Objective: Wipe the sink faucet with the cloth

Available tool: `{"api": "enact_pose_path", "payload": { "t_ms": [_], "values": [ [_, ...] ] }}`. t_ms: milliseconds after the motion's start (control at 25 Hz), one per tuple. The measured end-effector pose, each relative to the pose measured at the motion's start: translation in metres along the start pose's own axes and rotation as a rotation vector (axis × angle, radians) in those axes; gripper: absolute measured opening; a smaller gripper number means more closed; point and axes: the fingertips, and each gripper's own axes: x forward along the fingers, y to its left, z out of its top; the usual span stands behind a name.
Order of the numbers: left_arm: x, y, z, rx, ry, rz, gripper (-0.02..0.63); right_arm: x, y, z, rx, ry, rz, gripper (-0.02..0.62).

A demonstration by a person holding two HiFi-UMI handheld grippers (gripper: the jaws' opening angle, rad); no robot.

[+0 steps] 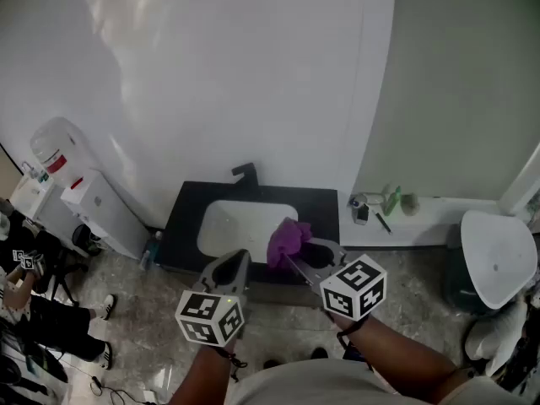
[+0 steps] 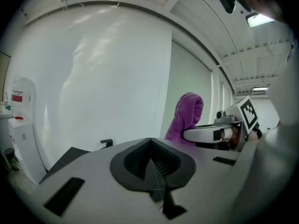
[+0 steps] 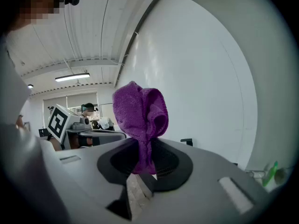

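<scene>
Right tongs (image 1: 295, 258) are clamped on a purple cloth (image 3: 140, 115), whose bunched upper part stands up above the jaws while a narrow fold is pinched between them. Left tongs (image 2: 152, 164) have their jaws pressed together with nothing between them. Both are held side by side in the air at the near edge of a black desk (image 1: 325, 205). The cloth hangs over the near right part of the white basin (image 1: 232, 226) set into that desk, and the left tongs are just left of it. The black faucet (image 1: 245, 174) stands at the far edge of the basin, against the white wall (image 1: 211, 74), well apart from the cloth and touched by neither tool. Left of the desk stands a white water dispenser (image 1: 97, 205) with a clear bottle (image 1: 55, 146) beside it. To the right, a white ledge (image 1: 439, 213) carries a green bottle (image 1: 394, 199) and some small items too small to tell. At the right edge, near the ledge's end, is a white rounded object (image 1: 496, 260), possibly a lidded bin.
</scene>
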Motion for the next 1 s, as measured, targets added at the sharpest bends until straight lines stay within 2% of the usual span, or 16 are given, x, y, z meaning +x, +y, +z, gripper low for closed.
{"api": "enact_pose_path", "payload": {
  "t_ms": [520,760,1000],
  "values": [
    [-0.001,0.003,-0.002,-0.011,0.007,0.002,0.006,0.002,-0.001,-0.003,0.009,0.009,-0.001,0.072],
    [-0.004,0.018,-0.017,-0.029,0.034,-0.002,0.006,0.018,0.012,-0.019,0.035,0.025,0.031,0.075],
    [-0.023,0.042,-0.036,-0.059,0.053,-0.018,0.006,0.041,0.030,-0.040,0.062,0.054,0.006,0.075]
  ]
}}
